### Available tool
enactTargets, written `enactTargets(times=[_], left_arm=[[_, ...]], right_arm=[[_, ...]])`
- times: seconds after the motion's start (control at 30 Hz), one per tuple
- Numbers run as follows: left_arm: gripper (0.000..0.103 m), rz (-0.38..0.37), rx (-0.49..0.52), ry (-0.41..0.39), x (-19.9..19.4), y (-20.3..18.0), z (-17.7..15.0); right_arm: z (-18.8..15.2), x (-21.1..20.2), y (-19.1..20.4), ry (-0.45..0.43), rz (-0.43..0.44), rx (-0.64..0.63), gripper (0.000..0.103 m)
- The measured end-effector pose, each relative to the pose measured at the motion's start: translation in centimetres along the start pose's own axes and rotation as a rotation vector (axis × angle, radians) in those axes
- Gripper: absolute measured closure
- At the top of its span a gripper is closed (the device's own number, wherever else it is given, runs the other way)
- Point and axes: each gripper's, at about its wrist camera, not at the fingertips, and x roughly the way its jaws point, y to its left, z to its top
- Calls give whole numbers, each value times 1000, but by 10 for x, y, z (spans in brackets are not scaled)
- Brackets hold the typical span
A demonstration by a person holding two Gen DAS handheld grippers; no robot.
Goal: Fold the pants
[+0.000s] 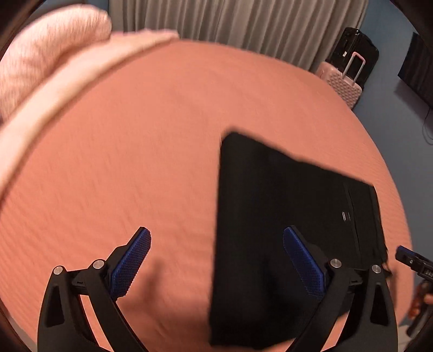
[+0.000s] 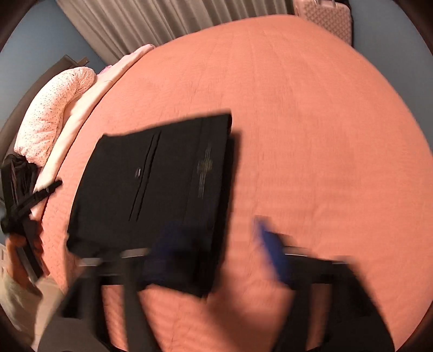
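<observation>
A: Where are the pants?

B: The black pants point(image 1: 284, 230) lie folded into a flat rectangle on a salmon bedspread point(image 1: 135, 162). From the left wrist they sit at about four o'clock; from the right wrist, near centre toward nine o'clock

A: And the grippers?

B: The left gripper point(image 1: 216, 260) has its blue pads spread wide, one over bare bedspread, the other over the pants, gripping nothing. The right gripper point(image 2: 216, 251) is blurred; its jaws stand apart, one over the pants' near edge, clamping nothing

A: Anything else?

B: A pale pillow point(image 2: 54, 113) at ten o'clock, grey curtains point(image 1: 230, 24) at twelve, and a pink suitcase point(image 1: 343, 86) at two o'clock
</observation>
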Motion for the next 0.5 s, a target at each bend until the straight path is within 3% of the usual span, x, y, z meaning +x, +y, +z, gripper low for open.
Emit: enactTargets(times=[0.13,0.2,0.3,0.37,0.5], left_arm=[[7,-89,-93,113,28,5,-33],[6,-110,-150,101,34,11,-36],[6,-137,-220,63,37,23,-30],[6,-147,-225,58,41,27,-27],[6,-182,-223,36,52,17,-22]], right_arm=[[-1,16,-4,21,96,74,23],[-1,30,-13,41,79,129,23],[-7,39,-20,34,122,208,19],[-12,39,-16,24,167,213,17],[-15,41,-9,8,175,191,17]])
